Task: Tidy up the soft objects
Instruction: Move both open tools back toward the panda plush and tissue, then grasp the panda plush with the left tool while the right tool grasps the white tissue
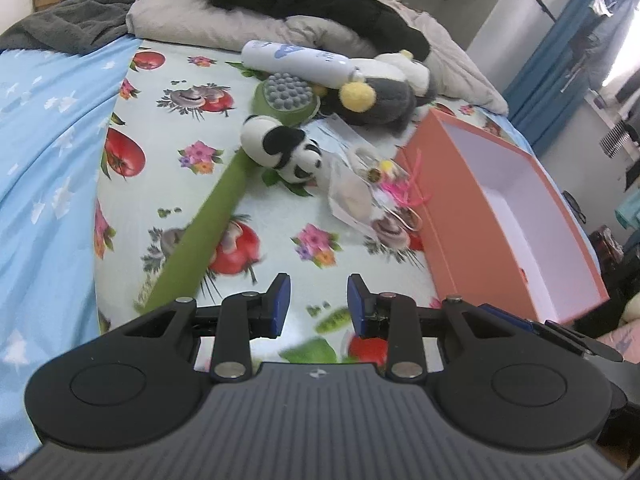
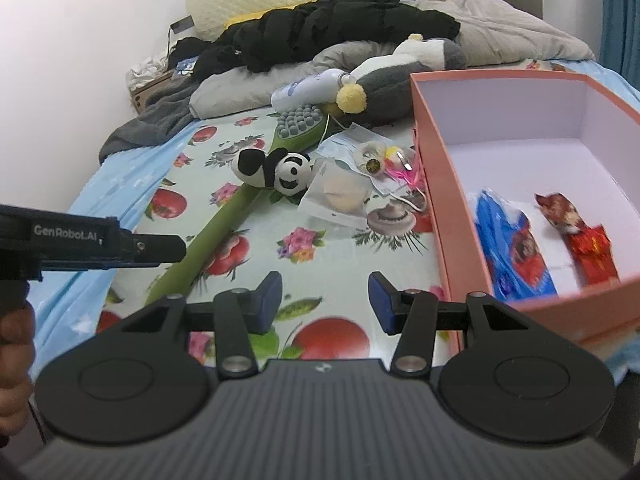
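Your left gripper and right gripper: both spread, holding nothing, hovering over floral sheet. Step in hand, by appearance: reach for next soft item. Panda plush lies on green massager handle, left of orange box, which holds 2 packets. Next move: approach panda, close on body, avoid handle.

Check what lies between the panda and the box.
The panda lies on the green brush handle. Between it and the box lie clear packets and a pink trinket on the sheet. Both grippers are open, empty, short of it.
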`<move>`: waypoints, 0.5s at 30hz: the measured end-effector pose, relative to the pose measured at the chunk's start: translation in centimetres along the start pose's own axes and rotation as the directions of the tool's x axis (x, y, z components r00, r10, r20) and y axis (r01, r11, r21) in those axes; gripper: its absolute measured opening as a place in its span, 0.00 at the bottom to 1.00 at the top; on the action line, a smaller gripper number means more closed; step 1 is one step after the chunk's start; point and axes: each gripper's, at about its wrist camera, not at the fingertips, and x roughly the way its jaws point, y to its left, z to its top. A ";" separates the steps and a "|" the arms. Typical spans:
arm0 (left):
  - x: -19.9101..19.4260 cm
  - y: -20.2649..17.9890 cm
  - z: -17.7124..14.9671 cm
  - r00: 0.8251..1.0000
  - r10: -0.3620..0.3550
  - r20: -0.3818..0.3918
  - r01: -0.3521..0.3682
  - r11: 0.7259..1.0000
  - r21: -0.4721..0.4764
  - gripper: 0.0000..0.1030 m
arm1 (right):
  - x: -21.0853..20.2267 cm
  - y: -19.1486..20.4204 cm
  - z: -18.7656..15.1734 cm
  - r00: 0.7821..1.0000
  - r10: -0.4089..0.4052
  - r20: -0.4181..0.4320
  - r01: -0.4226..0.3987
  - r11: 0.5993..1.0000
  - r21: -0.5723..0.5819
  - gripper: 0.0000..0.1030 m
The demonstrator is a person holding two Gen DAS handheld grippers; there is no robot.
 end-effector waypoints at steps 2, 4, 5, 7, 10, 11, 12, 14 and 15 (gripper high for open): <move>1.1 0.6 0.9 1.000 0.006 0.000 -0.006 1.000 -0.010 0.35 | 1.2 0.0 0.7 1.000 0.000 -0.006 0.000 1.000 -0.009 0.49; 2.3 1.3 1.8 1.000 0.014 -0.005 -0.014 1.000 -0.019 0.35 | 2.5 0.0 1.4 1.000 0.006 -0.007 -0.006 1.000 -0.019 0.49; 2.9 1.6 2.3 1.000 0.016 -0.005 -0.016 1.000 -0.022 0.35 | 3.3 0.0 1.7 1.000 0.004 -0.009 -0.004 1.000 -0.026 0.49; 4.1 2.2 3.3 1.000 0.019 -0.003 -0.019 0.999 -0.032 0.35 | 4.7 -0.1 2.4 1.000 0.005 -0.013 -0.006 1.000 -0.030 0.49; 5.8 2.9 4.8 1.000 0.019 0.001 -0.019 0.999 -0.045 0.35 | 7.1 -0.2 3.3 1.000 0.008 -0.023 -0.009 1.000 -0.028 0.49; 6.4 3.1 5.3 1.000 0.016 0.003 -0.016 0.999 -0.049 0.35 | 7.8 -0.2 3.5 1.000 0.011 -0.025 -0.011 1.000 -0.029 0.49; 7.0 3.3 5.8 1.000 0.012 0.006 -0.012 0.999 -0.051 0.35 | 8.6 -0.2 3.7 1.000 0.011 -0.027 -0.012 0.999 -0.031 0.49; 8.1 3.6 6.9 1.000 0.009 0.010 -0.008 0.998 -0.057 0.43 | 10.1 -0.2 4.2 0.999 0.012 -0.035 -0.013 0.999 -0.035 0.49; 8.6 3.7 7.5 1.000 0.010 0.014 -0.009 0.998 -0.061 0.50 | 10.9 -0.2 4.4 0.999 0.016 -0.040 -0.017 0.999 -0.041 0.49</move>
